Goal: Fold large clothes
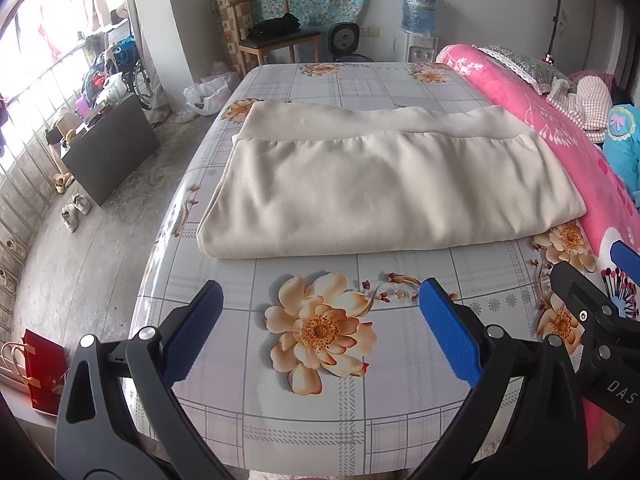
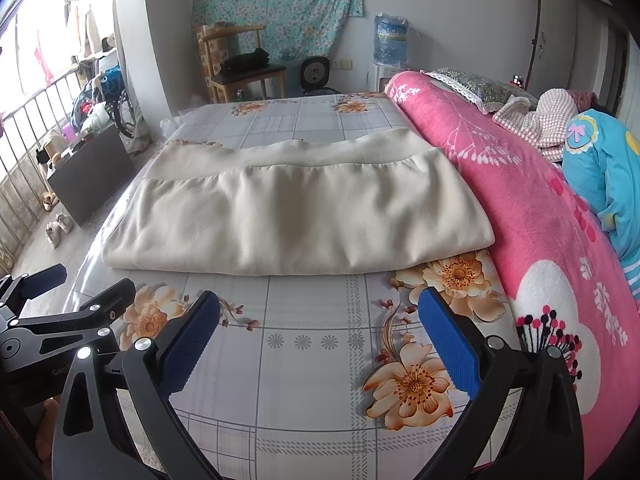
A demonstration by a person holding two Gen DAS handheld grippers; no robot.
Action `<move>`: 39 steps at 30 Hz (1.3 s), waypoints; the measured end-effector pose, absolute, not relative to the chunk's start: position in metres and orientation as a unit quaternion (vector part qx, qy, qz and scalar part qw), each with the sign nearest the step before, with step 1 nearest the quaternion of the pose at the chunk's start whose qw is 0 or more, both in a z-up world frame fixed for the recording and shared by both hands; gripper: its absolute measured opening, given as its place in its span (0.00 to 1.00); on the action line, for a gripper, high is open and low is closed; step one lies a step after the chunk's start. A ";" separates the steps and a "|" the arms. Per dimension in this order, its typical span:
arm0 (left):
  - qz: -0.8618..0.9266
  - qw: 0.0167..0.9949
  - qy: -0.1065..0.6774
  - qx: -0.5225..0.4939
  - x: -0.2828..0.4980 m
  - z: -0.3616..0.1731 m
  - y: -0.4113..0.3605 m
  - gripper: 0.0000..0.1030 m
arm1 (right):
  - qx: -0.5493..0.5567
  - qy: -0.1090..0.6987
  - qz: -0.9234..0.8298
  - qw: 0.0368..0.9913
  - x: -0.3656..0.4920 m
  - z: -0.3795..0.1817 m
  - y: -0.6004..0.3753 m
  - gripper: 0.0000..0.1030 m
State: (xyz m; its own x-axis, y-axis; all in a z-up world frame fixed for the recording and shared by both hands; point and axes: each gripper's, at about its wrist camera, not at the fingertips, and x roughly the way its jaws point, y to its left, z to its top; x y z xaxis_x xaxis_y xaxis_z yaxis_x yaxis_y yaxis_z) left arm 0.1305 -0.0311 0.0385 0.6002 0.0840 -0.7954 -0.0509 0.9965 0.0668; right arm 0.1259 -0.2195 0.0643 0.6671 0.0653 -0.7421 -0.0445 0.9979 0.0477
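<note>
- Cream garment (image 1: pixel 384 184), folded into a wide flat rectangle, lies on the bed (image 1: pixel 360 420), at 12 o'clock from both grippers, well apart from them.
- A second layer shows as a band along the garment's far edge; the near edge is a rounded fold.
- Left gripper (image 1: pixel 320 332) hovers over the floral sheet; blue-padded fingers (image 1: pixel 448 340) spread wide, nothing between them.
- Right gripper (image 2: pixel 318 334) likewise: fingers (image 2: pixel 450 340) wide apart, empty, over the sheet near the bed's front edge.
- In the left wrist view the right gripper shows at 3 o'clock, just beside the left one; in the right wrist view the left gripper (image 2: pixel 56 292) shows at 9 o'clock, its fingers parted too.
- Pink blanket (image 2: pixel 520 208) runs along the bed at 2 o'clock, touching the garment's right end.
- Blue plush item (image 2: pixel 600 168) and a checked cloth (image 2: pixel 540 120) lie on the pink blanket at 2 o'clock.
- Wooden chair (image 1: pixel 264 28) with dark clothes on its seat stands past the bed at 11 o'clock.
- Water dispenser (image 1: pixel 418 20) at 1 o'clock by the wall, small fan (image 1: pixel 344 38) beside it.
- Dark cabinet (image 1: pixel 112 152) and shoes (image 1: pixel 76 210) on the floor at 9–10 o'clock.
- Red bag (image 1: pixel 44 376) at 8 o'clock in the left wrist view.
</note>
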 end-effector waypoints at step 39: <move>0.028 0.895 0.446 0.007 0.131 0.043 -0.031 0.92 | 0.006 0.408 0.023 0.912 0.128 0.068 -0.220 0.94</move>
